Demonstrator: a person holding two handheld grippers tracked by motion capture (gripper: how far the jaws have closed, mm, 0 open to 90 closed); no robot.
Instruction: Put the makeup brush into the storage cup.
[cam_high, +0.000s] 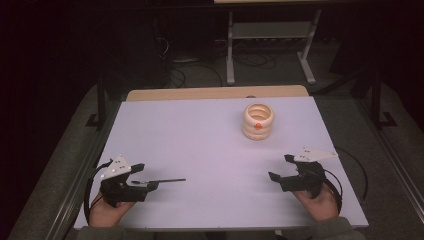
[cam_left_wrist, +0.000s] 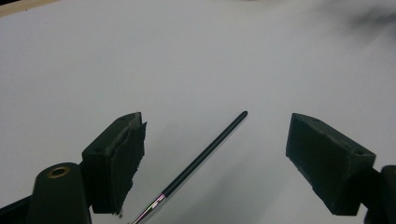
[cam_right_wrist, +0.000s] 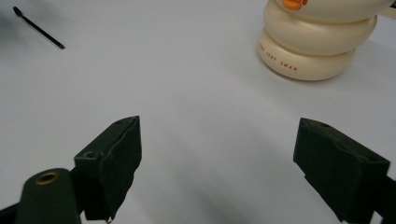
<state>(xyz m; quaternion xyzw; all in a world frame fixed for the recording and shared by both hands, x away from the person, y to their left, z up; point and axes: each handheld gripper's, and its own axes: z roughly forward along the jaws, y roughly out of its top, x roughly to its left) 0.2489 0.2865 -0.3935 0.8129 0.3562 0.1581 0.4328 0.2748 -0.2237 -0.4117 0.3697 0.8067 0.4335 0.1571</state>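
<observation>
- High view: left gripper (cam_high: 150, 186) sits at the near-left of the table, held in the person's left hand (cam_high: 102, 210), jaws apart, nothing clamped.
- Left gripper view: both jaws stand wide; thin black stick (cam_left_wrist: 205, 156) lies flat on the surface between them, touching neither pad. Its silver, banded end runs off the bottom edge of that view, black tip points away.
- High view: same stick (cam_high: 162, 180) lies roughly level across the table, one end at the left gripper's jaws, the other end pointing toward table centre.
- Right gripper (cam_high: 280, 172) is at the near-right, in the person's right hand (cam_high: 320, 202), jaws spread, empty. Grey three-cornered plate on top, cable looping out to the side.
- Right gripper view: only bare surface between the jaws; stick (cam_right_wrist: 39, 29) is far off at upper left, well apart.
- Cream ring-stacked container (cam_high: 258, 121) stands upright at far right-centre of the table, orange dot on its side. Right gripper view shows small lettering on its bottom ring (cam_right_wrist: 308, 53), too small to read with confidence.
- Table (cam_high: 200, 135): flat white top, matte, with a wood-coloured strip along the far edge.
- Room: dark. Grey floor, loose cables and a light metal frame (cam_high: 272, 45) behind the table; dark rails down both sides.
</observation>
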